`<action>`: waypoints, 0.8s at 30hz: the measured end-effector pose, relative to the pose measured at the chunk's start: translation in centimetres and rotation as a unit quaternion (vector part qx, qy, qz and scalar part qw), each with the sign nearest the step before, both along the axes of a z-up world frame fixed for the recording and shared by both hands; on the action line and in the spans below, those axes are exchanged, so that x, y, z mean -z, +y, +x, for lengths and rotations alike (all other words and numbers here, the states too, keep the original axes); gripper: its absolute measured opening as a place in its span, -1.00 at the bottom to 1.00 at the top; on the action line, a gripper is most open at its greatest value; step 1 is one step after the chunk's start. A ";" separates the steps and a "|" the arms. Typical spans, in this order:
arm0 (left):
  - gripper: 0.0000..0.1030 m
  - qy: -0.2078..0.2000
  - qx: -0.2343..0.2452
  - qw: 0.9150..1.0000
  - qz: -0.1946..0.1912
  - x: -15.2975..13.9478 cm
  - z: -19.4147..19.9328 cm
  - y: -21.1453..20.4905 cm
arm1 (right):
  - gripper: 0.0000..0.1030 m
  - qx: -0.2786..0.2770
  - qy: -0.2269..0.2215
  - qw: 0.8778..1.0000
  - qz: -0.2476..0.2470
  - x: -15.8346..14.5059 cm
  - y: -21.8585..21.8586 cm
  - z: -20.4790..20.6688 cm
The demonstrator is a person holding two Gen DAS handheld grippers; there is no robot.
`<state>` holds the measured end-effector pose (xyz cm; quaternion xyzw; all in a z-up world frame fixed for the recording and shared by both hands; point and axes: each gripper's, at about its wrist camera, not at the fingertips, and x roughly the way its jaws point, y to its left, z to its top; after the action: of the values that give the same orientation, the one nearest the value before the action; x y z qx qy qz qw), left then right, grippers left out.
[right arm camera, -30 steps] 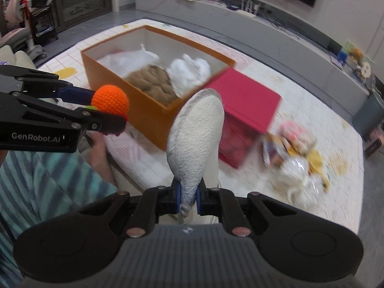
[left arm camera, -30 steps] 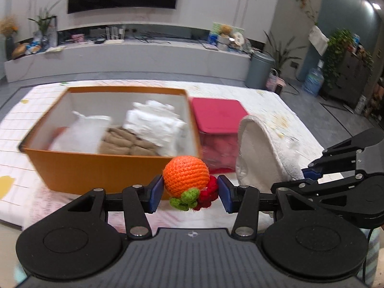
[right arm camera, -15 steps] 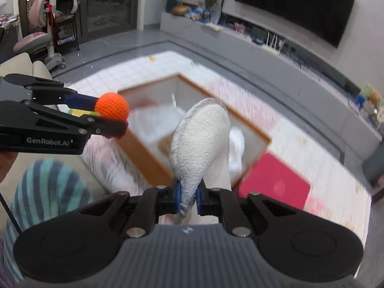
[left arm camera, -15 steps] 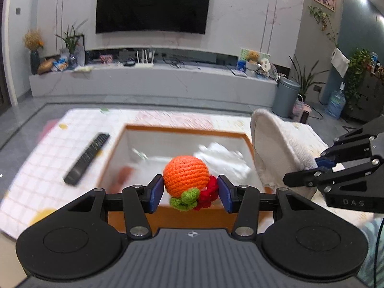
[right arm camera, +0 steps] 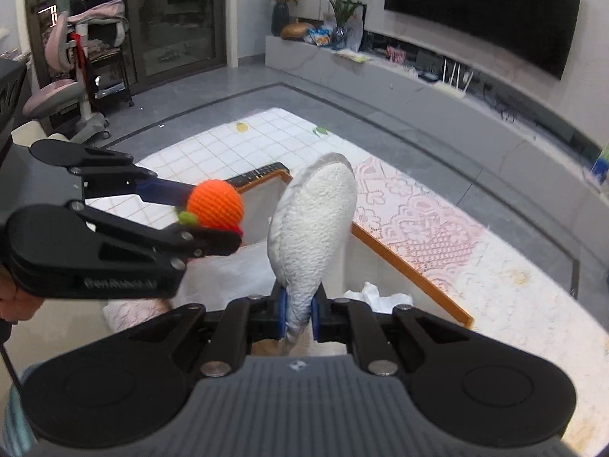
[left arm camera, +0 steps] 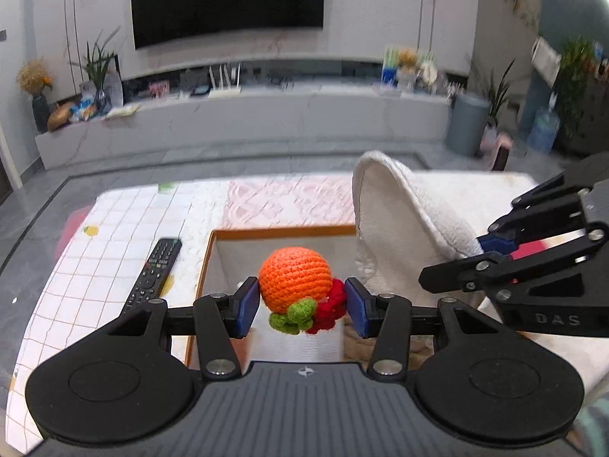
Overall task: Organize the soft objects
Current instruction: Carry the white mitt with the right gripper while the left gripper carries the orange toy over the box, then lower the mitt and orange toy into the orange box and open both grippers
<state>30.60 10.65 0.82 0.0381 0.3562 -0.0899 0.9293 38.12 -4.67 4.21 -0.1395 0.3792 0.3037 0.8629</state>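
My left gripper (left arm camera: 298, 301) is shut on a crocheted orange ball (left arm camera: 294, 280) with green and red bits, pinched between its blue pads. It hangs over the near left part of an open orange box (left arm camera: 281, 231). My right gripper (right arm camera: 298, 310) is shut on the narrow end of a white fluffy pad (right arm camera: 316, 221), which stands upright over the same box (right arm camera: 403, 262). In the right wrist view the left gripper (right arm camera: 213, 217) and the ball (right arm camera: 215, 205) sit just left of the pad. In the left wrist view the pad (left arm camera: 399, 228) and right gripper (left arm camera: 460, 259) are at the right.
A black remote (left arm camera: 154, 274) lies on the tiled mat left of the box. White soft things (right arm camera: 377, 297) lie inside the box. A pink lace cloth (right arm camera: 418, 213) spreads behind it. A TV console (left arm camera: 266, 122) and a grey bin (left arm camera: 466, 129) stand far back.
Both grippers have carried their loads leftward over the orange box. The red box has dropped out of view and the remote has come into sight. Neither grip has changed.
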 end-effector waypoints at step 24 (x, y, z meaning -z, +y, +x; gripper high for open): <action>0.10 0.096 -0.005 0.990 0.100 6.6 7.0 0.5 | -0.73 -0.031 0.144 0.989 -0.026 12.4 5.5 12.8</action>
<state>37.58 11.18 -5.73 0.1205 0.4514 -0.0527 0.8826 50.88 0.88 -8.23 -0.1283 0.5033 0.3367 0.7854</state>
